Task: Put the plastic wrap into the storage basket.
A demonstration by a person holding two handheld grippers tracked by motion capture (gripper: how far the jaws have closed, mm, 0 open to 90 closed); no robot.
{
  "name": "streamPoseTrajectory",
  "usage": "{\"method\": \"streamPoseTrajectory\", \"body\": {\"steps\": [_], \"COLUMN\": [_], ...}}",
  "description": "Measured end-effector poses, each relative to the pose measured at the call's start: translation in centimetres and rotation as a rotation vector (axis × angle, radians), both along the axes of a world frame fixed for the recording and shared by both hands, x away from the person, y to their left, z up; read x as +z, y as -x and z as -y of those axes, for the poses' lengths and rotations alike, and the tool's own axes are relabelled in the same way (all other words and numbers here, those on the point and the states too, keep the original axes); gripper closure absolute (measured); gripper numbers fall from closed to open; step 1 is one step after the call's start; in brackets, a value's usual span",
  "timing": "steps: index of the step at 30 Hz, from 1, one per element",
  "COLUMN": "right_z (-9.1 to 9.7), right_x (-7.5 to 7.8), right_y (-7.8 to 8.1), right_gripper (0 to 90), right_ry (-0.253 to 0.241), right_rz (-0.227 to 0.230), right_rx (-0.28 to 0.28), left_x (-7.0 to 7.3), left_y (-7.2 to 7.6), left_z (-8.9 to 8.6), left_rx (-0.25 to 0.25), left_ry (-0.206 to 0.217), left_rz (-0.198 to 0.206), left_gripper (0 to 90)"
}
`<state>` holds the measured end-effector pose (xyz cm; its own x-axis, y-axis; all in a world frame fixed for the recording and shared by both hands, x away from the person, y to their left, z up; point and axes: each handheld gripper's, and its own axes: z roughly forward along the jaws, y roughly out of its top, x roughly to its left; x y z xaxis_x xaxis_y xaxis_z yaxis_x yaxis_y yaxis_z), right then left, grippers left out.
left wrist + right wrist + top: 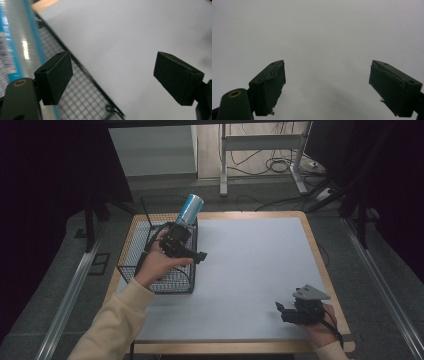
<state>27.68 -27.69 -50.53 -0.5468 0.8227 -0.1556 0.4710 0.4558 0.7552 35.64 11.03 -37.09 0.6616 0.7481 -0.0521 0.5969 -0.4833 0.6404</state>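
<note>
A blue and silver can point(190, 208) stands tilted at the far right corner of a black wire basket point(131, 241) on the table's left side. My left gripper point(194, 252) hovers over the basket's right rim, just in front of the can. In the left gripper view the can point(17, 42) lies to the left, outside the left pad point(56, 76). The left gripper point(112, 57) is open with nothing between the jaws, above the basket mesh point(82, 87). My right gripper point(281, 309) rests near the front right corner, and there the right gripper point(327, 62) is open over bare white surface.
A white sheet point(250, 270) covers the wooden table top, with a wood border point(315, 245) around it. Beyond the far edge stand a metal frame point(260, 150) and loose cables on the floor. Rails point(75, 290) run along both sides of the table.
</note>
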Motion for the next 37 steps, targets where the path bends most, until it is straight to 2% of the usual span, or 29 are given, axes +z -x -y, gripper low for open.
{"method": "streamPoseTrajectory", "body": {"steps": [6,8,9,12,13,14,15,18,19,21,23,26,37], "right_z": [0.1,0.2,0.2,0.1,0.1,0.0,0.0,0.0,0.0,0.0,0.0,-0.1,-0.1], "right_x": [0.0,0.0,0.0,0.0,0.0,0.0,0.0,-0.1,-0.1,-0.1,-0.1,-0.1,0.0], "right_y": [0.0,0.1,0.1,0.1,0.1,0.1,0.1,0.1,0.1,0.1,0.1,0.1,0.2], "right_gripper": [14.0,14.0,14.0,14.0,14.0,14.0,14.0,14.0,14.0,14.0,14.0,14.0,13.9], "right_ry": [-0.003,-0.004,-0.004,0.000,0.003,0.005,0.004,0.004,0.006,0.010,0.009,0.010,0.004], "right_rz": [-0.002,0.000,0.000,0.001,0.001,0.002,-0.001,-0.003,-0.003,-0.002,-0.001,0.000,0.018], "right_rx": [0.000,0.000,0.001,0.002,0.003,0.005,0.005,0.003,0.002,0.006,0.007,0.010,0.018], "left_x": [-2.0,-3.1,-3.1,-5.1,-5.1,-6.0,-6.0,-7.3,-8.2,-8.7,-9.5,-10.4,-11.1], "left_y": [3.2,4.1,4.1,5.6,5.6,6.3,6.3,7.2,7.8,8.0,8.3,8.5,8.2], "left_z": [1.3,1.7,1.7,2.4,2.4,2.5,2.5,2.7,2.7,2.7,2.8,3.0,3.0], "left_rx": [-0.081,-0.107,-0.107,-0.140,-0.140,-0.156,-0.156,-0.176,-0.187,-0.185,-0.192,-0.197,-0.189], "left_ry": [0.040,0.047,0.047,0.040,0.040,0.050,0.050,0.053,0.060,0.063,0.037,0.027,0.027], "left_rz": [0.011,0.006,0.006,0.004,0.004,0.002,0.002,-0.009,-0.019,-0.028,-0.041,-0.050,-0.064], "left_gripper": [15.7,15.9,15.9,16.8,16.8,17.2,17.5,17.7,17.6,17.8,17.6,17.7,17.5]}}
